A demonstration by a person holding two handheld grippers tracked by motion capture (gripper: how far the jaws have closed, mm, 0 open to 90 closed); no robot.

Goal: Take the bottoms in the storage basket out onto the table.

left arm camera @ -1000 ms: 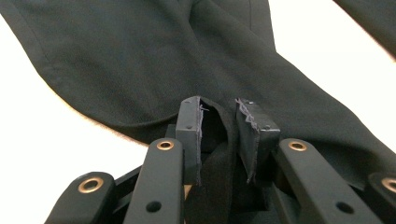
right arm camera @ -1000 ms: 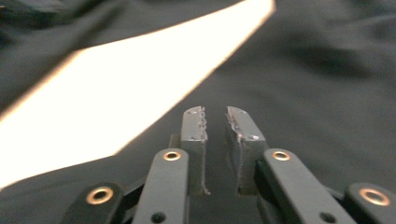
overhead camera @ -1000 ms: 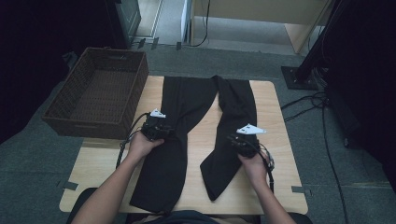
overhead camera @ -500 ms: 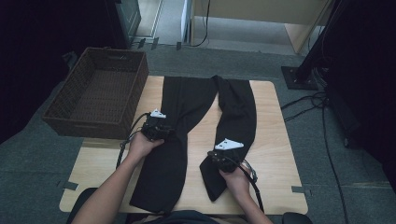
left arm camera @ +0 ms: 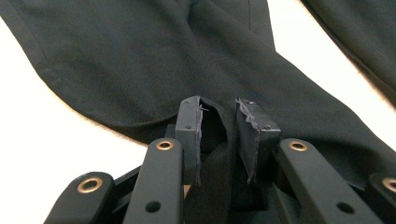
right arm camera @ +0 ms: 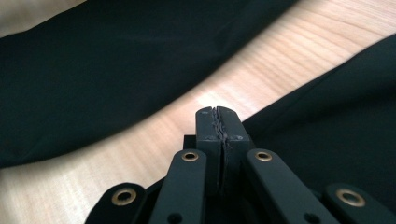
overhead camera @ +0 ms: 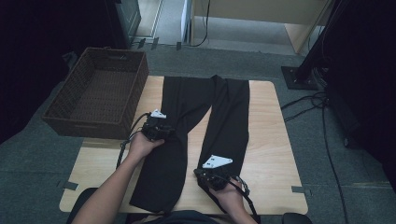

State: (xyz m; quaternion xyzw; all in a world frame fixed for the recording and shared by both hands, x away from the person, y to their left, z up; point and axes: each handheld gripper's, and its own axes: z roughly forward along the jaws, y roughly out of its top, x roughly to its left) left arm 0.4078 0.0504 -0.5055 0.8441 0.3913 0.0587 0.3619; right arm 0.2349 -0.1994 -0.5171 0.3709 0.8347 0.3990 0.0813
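Black trousers (overhead camera: 205, 116) spread flat across wooden table (overhead camera: 271, 140), waistband toward 12 o'clock, legs fanning toward 6. Left gripper (overhead camera: 158, 129) at trousers' 9 o'clock edge, jaws clamped on a raised fold of the cloth (left arm camera: 219, 140). Right gripper (overhead camera: 211, 176) near 6 o'clock, beside the right leg's hem, jaws just closing and now pressed together, whether pinching cloth: cannot tell. Wicker basket (overhead camera: 100, 93) at 10 o'clock, off the table's corner.
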